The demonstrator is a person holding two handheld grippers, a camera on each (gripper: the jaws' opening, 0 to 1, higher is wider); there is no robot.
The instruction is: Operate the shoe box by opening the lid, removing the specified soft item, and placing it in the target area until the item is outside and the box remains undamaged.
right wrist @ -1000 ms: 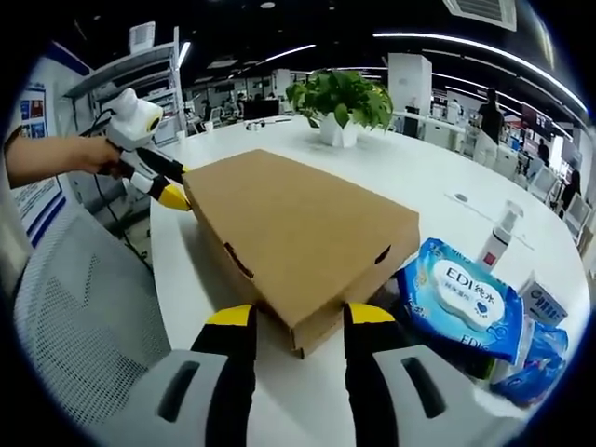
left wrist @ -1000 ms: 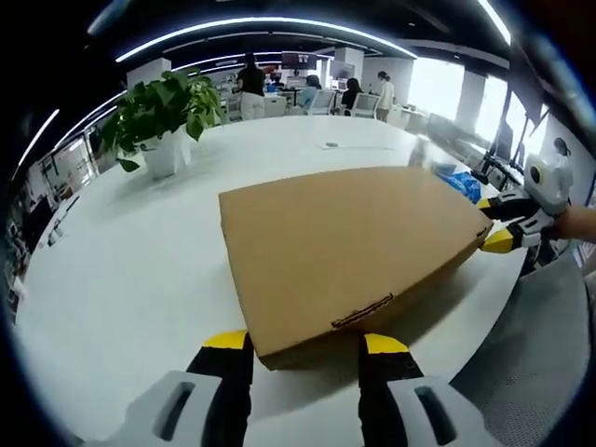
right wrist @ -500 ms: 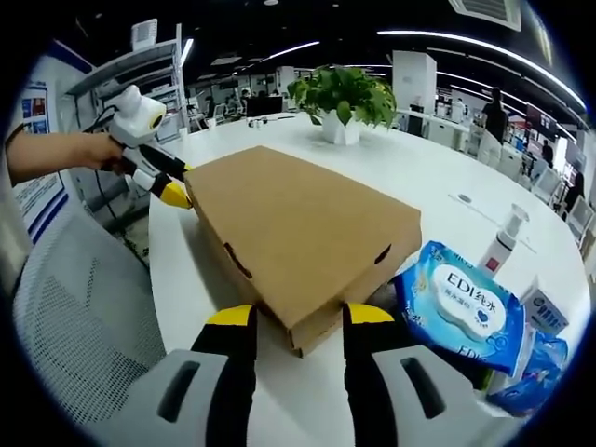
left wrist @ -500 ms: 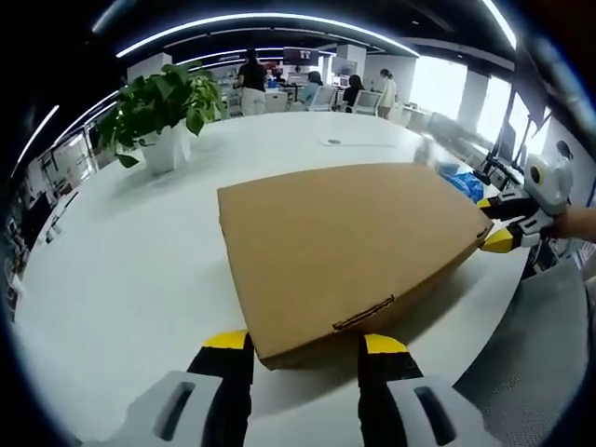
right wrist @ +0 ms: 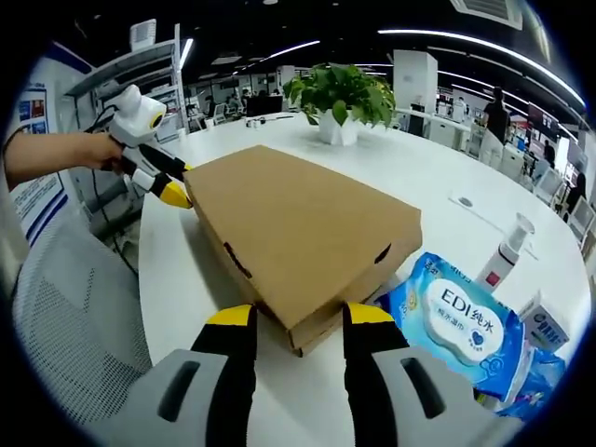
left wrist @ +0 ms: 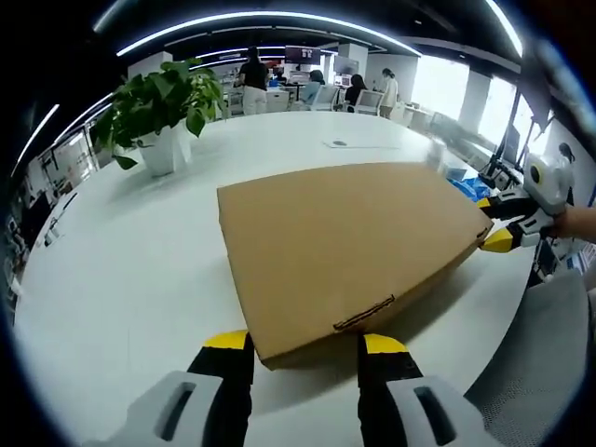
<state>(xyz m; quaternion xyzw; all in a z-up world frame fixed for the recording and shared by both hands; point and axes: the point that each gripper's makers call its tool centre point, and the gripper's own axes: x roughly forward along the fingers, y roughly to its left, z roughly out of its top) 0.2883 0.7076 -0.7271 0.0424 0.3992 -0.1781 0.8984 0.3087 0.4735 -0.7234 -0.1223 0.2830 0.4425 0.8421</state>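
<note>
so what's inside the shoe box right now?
Can't tell: the shoe box lid is shut flat, covering the inside. Nothing lies on top. The left gripper and right gripper sit at opposite corners, jaws spread either side of each.

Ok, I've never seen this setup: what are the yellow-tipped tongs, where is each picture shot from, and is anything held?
A person holds one set of tongs in each hand, with a camera riding on each. The left gripper view looks along the left tongs at one corner of the closed cardboard box. The right gripper view looks along the right tongs at the opposite corner. Each set straddles its corner, open, gripping nothing. On the white table also stand a potted plant, a wet wipes pack and a spray bottle.
</note>
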